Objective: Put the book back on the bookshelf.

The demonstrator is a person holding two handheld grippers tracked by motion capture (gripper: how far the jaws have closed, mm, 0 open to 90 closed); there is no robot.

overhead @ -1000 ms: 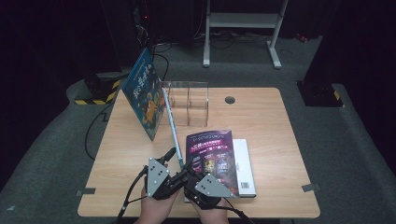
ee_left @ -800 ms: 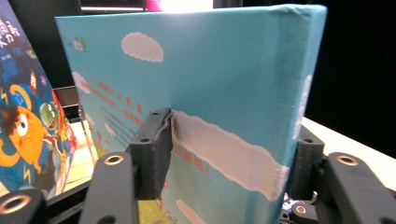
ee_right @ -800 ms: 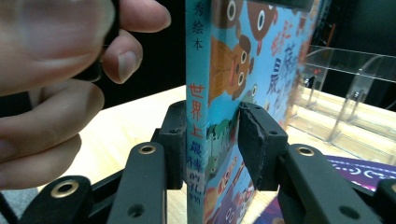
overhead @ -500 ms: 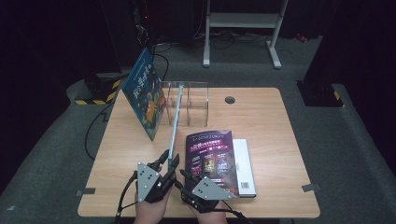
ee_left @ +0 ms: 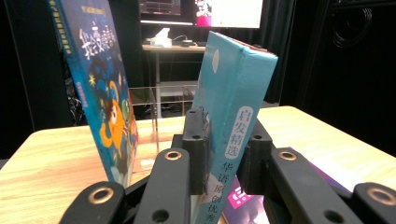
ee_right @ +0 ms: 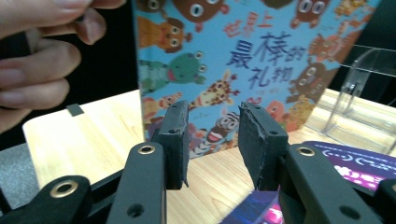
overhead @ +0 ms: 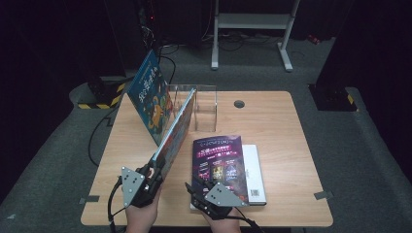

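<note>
Left gripper (ee_left: 223, 154): I have it clenched on the spine of the teal picture book (ee_left: 233, 107), jaws just closed.
Book: upright on edge, near the clear acrylic stand (overhead: 201, 104).
Right gripper (ee_right: 212, 140): released, beside the purple book (overhead: 218, 162) on the desk (overhead: 286, 136).

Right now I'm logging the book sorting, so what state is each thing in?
Left hand-held gripper: shut on the teal book's spine.
Teal book: on edge, tilted.
Right hand-held gripper: open, nothing between its jaws.
Blue picture book: upright, leaning.
Purple book: flat, on a white book.
Clear stand: empty.
</note>
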